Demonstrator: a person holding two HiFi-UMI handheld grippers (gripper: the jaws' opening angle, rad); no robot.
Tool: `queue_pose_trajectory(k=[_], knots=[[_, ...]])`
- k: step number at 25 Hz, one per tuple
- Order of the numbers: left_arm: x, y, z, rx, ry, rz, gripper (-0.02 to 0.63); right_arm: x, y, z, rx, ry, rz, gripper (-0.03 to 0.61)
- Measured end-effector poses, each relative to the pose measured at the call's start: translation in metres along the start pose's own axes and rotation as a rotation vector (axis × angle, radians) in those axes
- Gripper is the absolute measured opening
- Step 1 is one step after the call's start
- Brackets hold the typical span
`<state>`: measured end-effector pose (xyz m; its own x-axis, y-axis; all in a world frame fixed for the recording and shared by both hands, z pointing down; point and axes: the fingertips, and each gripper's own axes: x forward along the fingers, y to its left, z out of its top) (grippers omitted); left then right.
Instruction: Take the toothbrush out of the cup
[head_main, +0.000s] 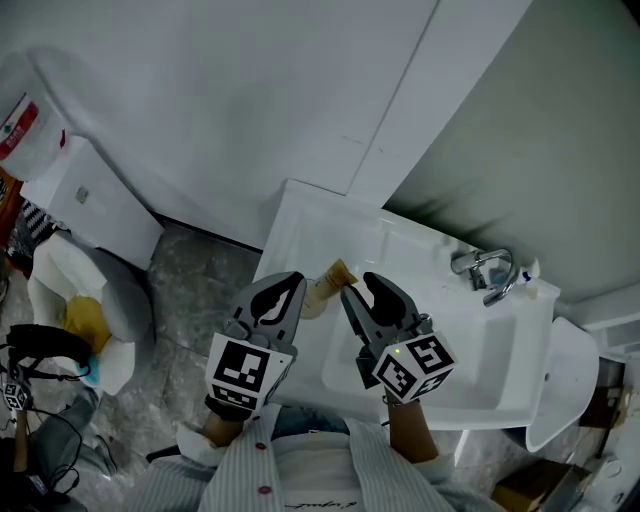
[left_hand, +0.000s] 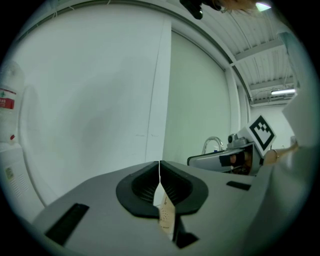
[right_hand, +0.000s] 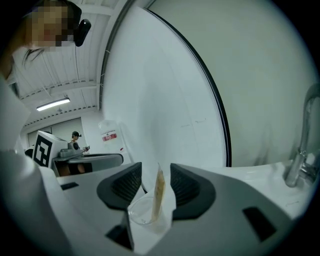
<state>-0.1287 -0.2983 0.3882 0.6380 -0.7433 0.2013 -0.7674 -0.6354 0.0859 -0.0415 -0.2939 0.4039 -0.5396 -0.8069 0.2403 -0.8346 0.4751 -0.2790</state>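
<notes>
Right hand-held gripper (right_hand: 155, 175) open astride tan wrapped toothbrush (right_hand: 159, 194), left hand-held gripper (left_hand: 160, 175) clamping clear plastic cup (right_hand: 141, 213); extraction not started.

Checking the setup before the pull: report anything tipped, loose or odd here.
The clear cup is tipped, mouth toward the camera, loose between the open jaws of the right claw above the sink. The left claw is shut on the paper-wrapped toothbrush that stands in it. Nothing spilled or damaged.
</notes>
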Motion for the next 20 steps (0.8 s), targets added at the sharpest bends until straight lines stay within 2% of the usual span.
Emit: queue_pose_trajectory(k=[7, 20], knots=[[0.006, 0.003, -0.009, -0.009, 0.021, 0.005, 0.020, 0.012, 0.001, -0.017, 0.025, 0.062, 0.032, 0.198], [0.012, 0.014, -0.035, -0.046, 0.072, 0.015, 0.019, 0.036, 0.004, -0.048, 0.048, 0.167, 0.068, 0.204]])
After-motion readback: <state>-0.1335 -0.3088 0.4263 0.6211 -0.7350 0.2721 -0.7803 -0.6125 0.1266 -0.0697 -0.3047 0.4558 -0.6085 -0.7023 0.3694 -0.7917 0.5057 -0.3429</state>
